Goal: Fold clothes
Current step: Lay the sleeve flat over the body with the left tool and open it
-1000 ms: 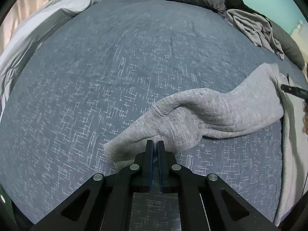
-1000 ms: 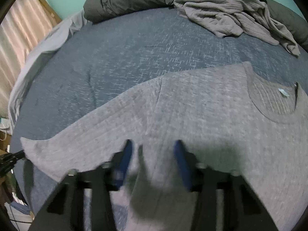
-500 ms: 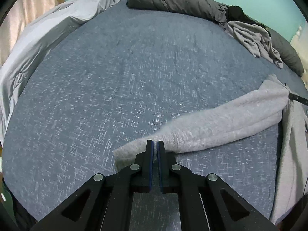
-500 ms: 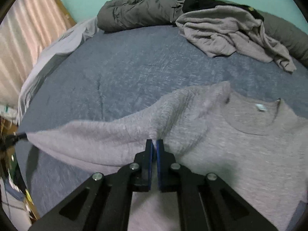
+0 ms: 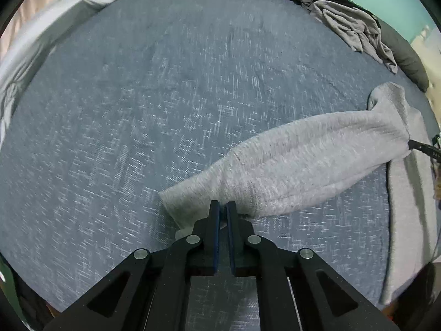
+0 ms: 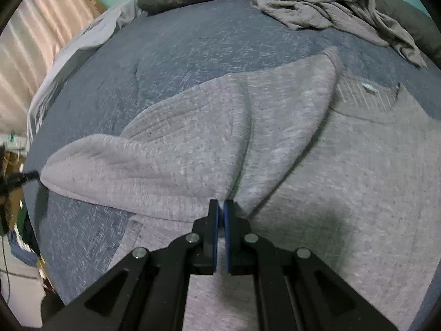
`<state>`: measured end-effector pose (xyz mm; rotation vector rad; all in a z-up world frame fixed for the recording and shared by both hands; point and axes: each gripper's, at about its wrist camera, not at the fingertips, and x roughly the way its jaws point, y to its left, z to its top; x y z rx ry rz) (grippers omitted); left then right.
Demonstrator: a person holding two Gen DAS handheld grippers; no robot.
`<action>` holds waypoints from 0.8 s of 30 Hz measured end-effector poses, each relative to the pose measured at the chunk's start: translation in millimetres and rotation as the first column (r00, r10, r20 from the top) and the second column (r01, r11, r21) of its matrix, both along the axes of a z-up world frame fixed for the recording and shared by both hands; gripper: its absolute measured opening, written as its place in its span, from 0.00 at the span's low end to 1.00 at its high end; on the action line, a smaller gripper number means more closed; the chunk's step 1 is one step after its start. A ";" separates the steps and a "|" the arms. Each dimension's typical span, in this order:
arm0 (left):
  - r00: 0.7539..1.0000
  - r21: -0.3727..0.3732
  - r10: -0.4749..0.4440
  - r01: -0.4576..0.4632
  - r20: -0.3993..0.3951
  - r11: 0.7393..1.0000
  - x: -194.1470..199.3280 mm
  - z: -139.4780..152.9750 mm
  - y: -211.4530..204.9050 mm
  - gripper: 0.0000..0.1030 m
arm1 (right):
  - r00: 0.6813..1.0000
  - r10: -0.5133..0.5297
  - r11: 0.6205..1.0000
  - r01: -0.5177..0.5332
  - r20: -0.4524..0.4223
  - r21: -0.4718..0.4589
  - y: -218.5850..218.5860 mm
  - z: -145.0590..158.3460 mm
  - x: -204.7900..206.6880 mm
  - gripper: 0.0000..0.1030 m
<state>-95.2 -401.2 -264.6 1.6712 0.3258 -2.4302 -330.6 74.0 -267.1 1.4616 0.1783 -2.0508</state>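
- My left gripper (image 5: 222, 205) reaches forward low over the blue bedspread (image 5: 143, 115), its two fingers pinched tight on the cuff end of the grey sweatshirt (image 5: 297, 171).
- The sleeve hangs stretched between my two claws, raised off the bed.
- My right gripper (image 6: 221, 204) is clamped on the sweatshirt's shoulder fabric, pulling a fold up over the chest; the body lies flat toward the bed's right edge.
- A crumpled grey garment (image 6: 325, 8) sits at the far edge.
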 end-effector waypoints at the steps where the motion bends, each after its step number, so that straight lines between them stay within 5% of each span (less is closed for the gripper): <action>1: 1.000 -0.006 0.006 -0.006 -0.027 1.000 -0.2 7.5 -1.3 0.06 | 1.000 0.012 1.000 -0.012 0.005 0.011 -2.2 0.0 -1.1 0.03; 5: 0.996 0.024 0.038 -0.036 -0.085 0.999 -11.4 19.2 -8.1 0.29 | 0.999 -0.005 1.000 0.005 0.039 0.001 3.5 -4.6 -8.1 0.04; 11: 0.999 -0.007 -0.018 0.018 -0.039 1.000 -42.1 -7.9 -1.3 0.36 | 0.999 -0.040 0.993 0.040 0.008 -0.110 12.0 3.8 -5.2 0.08; 17: 0.998 0.011 -0.057 0.057 -0.002 0.998 -51.5 -31.7 2.6 0.36 | 0.995 -0.064 0.979 0.047 -0.079 -0.197 22.1 31.2 -7.6 0.15; 19: 0.998 0.007 -0.070 0.070 0.001 0.998 -51.2 -33.9 5.3 0.36 | 0.991 -0.078 0.979 0.056 -0.108 -0.196 19.3 40.1 -15.4 0.39; 21: 0.997 0.002 -0.083 0.083 0.005 0.997 -50.8 -35.9 8.1 0.36 | 0.991 -0.076 0.983 0.055 -0.111 -0.176 5.4 42.2 -27.3 0.46; 24: 0.995 -0.005 -0.097 0.097 0.009 0.995 -49.9 -37.3 11.4 0.23 | 0.994 -0.066 0.987 0.053 -0.082 -0.151 -16.7 36.9 -43.5 0.46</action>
